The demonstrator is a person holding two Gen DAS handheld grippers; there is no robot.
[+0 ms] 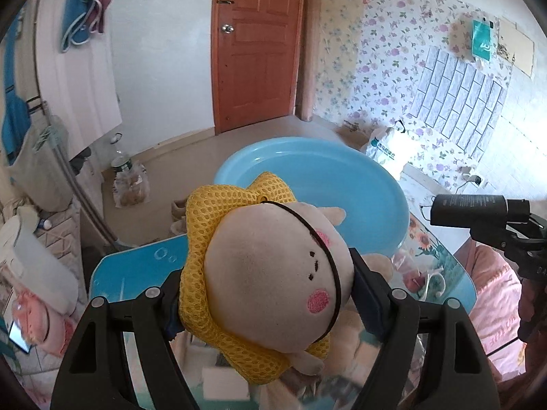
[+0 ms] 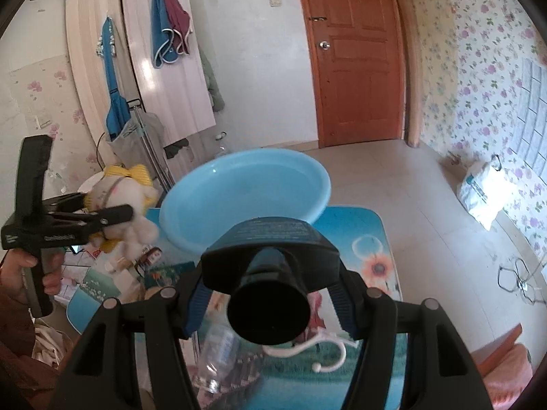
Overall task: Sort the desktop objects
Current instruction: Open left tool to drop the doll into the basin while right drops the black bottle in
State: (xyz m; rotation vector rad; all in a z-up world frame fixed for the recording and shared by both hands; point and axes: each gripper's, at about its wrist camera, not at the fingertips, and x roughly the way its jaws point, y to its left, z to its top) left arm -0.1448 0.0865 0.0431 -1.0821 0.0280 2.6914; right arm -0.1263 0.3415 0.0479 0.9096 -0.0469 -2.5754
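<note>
My left gripper is shut on a beige plush doll with a yellow mesh hat, held in the air above the table, near the rim of the light blue basin. The doll and left gripper also show at the left of the right wrist view. My right gripper is shut on a dark blue bottle with a black cap, held above the table just short of the basin. The bottle also shows in the left wrist view.
The basin sits at the far end of a small blue picture-printed table. A white plastic hook, a clear plastic bottle and papers lie on it. A white bag lies on the floor, right.
</note>
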